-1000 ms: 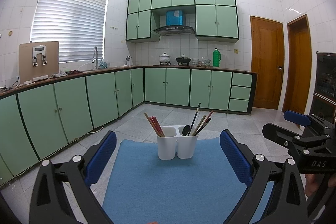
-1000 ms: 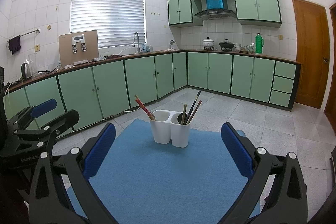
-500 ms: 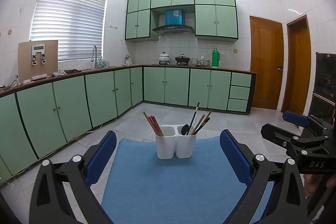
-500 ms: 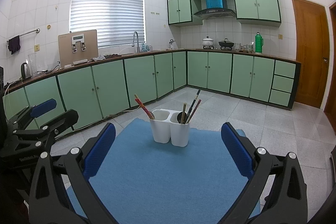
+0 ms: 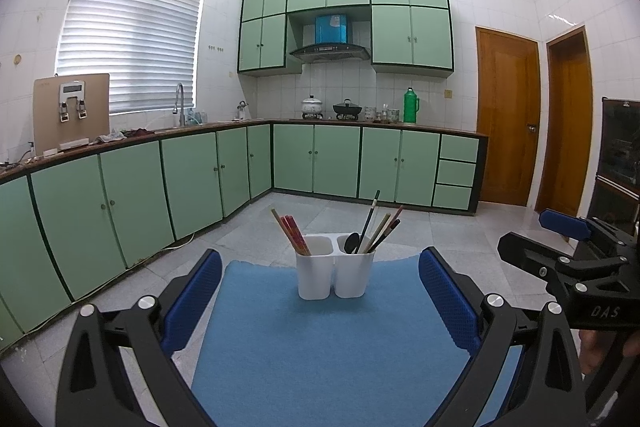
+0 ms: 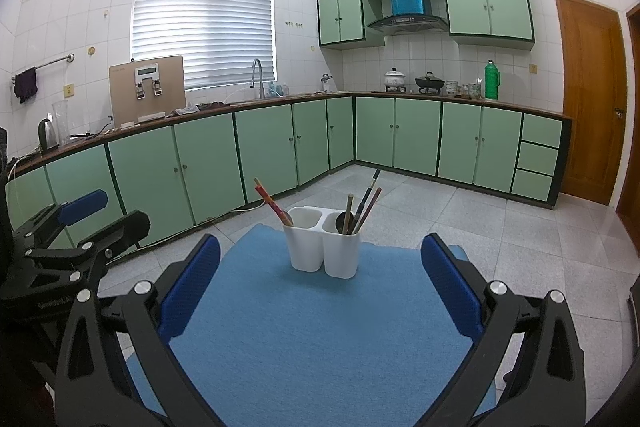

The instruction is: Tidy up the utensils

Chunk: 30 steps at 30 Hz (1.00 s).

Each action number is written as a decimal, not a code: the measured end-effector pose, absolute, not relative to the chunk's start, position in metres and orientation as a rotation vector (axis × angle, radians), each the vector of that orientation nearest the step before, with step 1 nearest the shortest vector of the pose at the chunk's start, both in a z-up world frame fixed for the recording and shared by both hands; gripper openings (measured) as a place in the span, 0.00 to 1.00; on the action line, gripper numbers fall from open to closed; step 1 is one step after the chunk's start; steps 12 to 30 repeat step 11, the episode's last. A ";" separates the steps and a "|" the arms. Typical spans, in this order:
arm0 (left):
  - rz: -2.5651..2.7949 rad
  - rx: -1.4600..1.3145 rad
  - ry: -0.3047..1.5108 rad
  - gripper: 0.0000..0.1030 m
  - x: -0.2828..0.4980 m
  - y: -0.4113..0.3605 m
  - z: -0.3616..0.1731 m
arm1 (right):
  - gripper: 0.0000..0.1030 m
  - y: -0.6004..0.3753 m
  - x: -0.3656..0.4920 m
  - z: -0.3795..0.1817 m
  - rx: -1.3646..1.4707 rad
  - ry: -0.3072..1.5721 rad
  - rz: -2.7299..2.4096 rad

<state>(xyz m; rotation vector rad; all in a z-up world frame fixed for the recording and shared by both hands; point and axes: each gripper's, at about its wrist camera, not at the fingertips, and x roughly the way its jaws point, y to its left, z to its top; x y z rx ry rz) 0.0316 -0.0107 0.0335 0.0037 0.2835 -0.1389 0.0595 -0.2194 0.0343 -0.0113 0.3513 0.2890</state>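
A white two-compartment utensil holder stands at the far end of a blue mat. Its left compartment holds red chopsticks. Its right compartment holds a dark spoon and several chopsticks. My left gripper is open and empty, well short of the holder. My right gripper is open and empty too, also short of it. Each gripper shows at the edge of the other's view: the right one, the left one.
The mat lies above a grey tiled floor. Green cabinets with a worktop run along the left and back walls. Wooden doors stand at the right.
Both grippers have drawn back and risen slightly, so the holder looks a little farther and lower. Both stay open.
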 end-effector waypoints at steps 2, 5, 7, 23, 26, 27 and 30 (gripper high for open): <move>-0.141 0.004 0.286 0.94 0.032 -0.012 0.033 | 0.95 -0.220 0.059 0.033 -0.011 0.353 0.286; -0.141 0.003 0.288 0.94 0.034 -0.012 0.032 | 0.95 -0.220 0.058 0.031 -0.010 0.355 0.285; -0.139 0.004 0.290 0.94 0.035 -0.011 0.032 | 0.95 -0.220 0.059 0.032 -0.011 0.354 0.286; -0.139 0.005 0.290 0.94 0.035 -0.010 0.032 | 0.95 -0.219 0.059 0.031 -0.011 0.355 0.285; -0.139 0.005 0.290 0.94 0.035 -0.010 0.032 | 0.95 -0.219 0.059 0.031 -0.011 0.355 0.285; -0.139 0.005 0.290 0.94 0.035 -0.010 0.032 | 0.95 -0.219 0.059 0.031 -0.011 0.355 0.285; -0.139 0.005 0.290 0.94 0.035 -0.010 0.032 | 0.95 -0.219 0.059 0.031 -0.011 0.355 0.285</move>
